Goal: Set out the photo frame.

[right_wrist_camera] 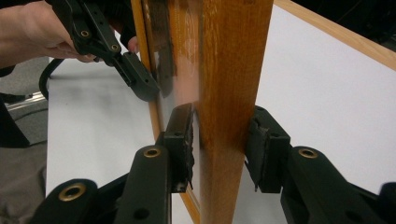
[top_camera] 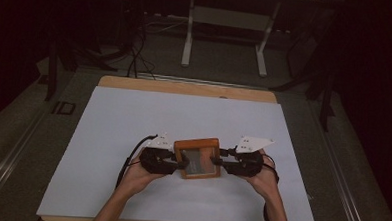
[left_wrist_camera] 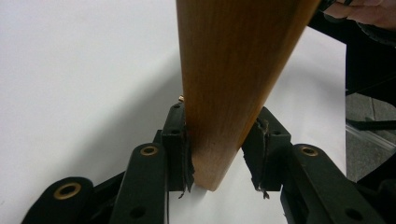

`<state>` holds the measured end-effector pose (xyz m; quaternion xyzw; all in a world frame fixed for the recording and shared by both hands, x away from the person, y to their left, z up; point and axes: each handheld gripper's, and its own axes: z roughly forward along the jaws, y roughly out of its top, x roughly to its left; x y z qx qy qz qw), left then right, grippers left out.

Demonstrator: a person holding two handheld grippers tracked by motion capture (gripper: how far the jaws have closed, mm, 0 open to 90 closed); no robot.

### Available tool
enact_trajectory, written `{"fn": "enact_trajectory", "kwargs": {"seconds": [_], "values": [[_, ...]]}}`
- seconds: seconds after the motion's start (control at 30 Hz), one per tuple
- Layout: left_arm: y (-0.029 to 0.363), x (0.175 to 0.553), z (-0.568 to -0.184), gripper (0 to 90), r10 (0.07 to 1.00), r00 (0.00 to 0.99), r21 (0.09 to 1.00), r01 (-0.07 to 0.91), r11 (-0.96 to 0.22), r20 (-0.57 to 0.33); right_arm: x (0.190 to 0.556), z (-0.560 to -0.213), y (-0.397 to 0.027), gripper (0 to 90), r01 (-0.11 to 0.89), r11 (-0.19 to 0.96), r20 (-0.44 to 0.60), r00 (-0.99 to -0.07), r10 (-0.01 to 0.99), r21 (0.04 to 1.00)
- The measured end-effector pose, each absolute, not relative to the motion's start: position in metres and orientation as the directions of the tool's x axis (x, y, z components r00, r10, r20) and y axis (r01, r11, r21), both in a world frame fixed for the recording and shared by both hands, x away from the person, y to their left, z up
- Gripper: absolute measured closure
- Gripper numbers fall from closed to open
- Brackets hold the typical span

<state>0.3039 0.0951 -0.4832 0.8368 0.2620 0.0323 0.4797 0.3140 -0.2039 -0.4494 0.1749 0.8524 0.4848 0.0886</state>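
Observation:
A small wooden picture frame with a glass front is held over the white sheet, a gripper on each side. My left gripper clamps its left edge; in the left gripper view both pads press on the wooden edge, so the left gripper is shut on it. My right gripper grips the right edge. In the right gripper view, one pad lies on the glass side and the other on the back of the frame, with the right gripper shut on it. The left gripper shows beyond.
A white sheet covers most of the wooden table, whose rim shows at the far side. Behind the table stand a white desk frame and cables on the dark floor.

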Motion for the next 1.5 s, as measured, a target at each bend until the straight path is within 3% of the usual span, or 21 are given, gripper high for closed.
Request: {"fn": "enact_trajectory", "kwargs": {"seconds": [0.4,1.5], "values": [[0.116,0.302,-0.478,62.6,0.491,0.843,0.832,0.425,-0.356,-0.22,0.312,-0.45,-0.187,64.5,0.22,0.42,0.038,-0.916,0.4,0.881],[0.138,0.314,-0.483,62.4,0.505,0.781,0.829,0.52,-0.204,-0.366,0.326,-0.47,-0.178,64.9,0.392,0.275,0.246,-0.862,0.442,0.878]]}}
